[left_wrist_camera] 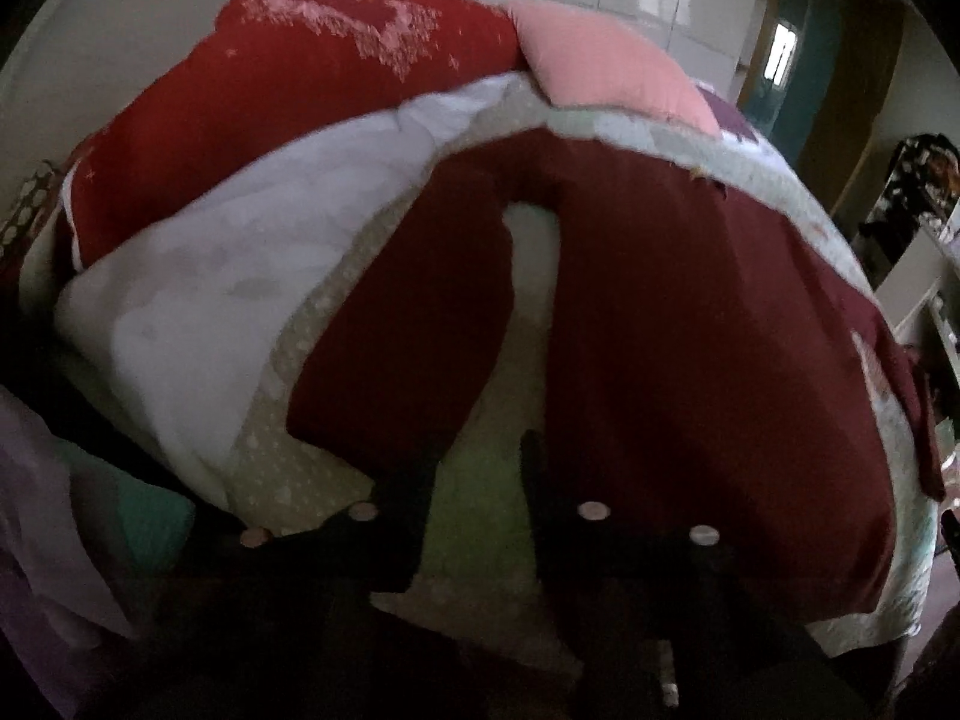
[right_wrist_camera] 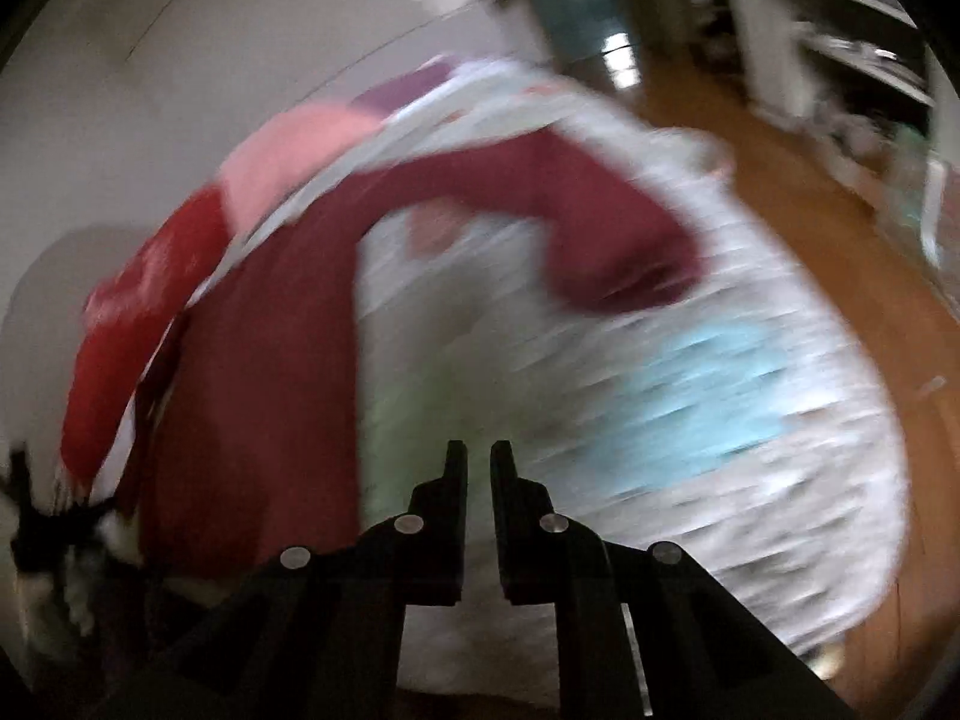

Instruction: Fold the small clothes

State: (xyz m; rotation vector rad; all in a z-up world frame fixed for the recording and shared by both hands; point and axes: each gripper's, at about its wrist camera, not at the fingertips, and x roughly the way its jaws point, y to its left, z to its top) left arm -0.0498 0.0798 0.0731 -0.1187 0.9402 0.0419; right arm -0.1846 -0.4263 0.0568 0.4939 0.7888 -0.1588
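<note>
On the quilt (left_wrist_camera: 480, 516), maroon garment (left_wrist_camera: 690, 312), left claw (left_wrist_camera: 480, 450) parted, right claw (right_wrist_camera: 479, 456) nearly closed, wood floor (right_wrist_camera: 780, 180) right-view only.

Both tools are built of matte black plastic. On the left tongs (left_wrist_camera: 480, 450), two flat black fingers are seen, stepped in outline and widening toward the body. Four round silver screw heads are set across the shoulders behind them, two on each side. The right tongs (right_wrist_camera: 479, 456) are made to the same pattern: narrow notched black fingers, angled black struts behind, and four silver screws. No skin or sleeve is shown.
</note>
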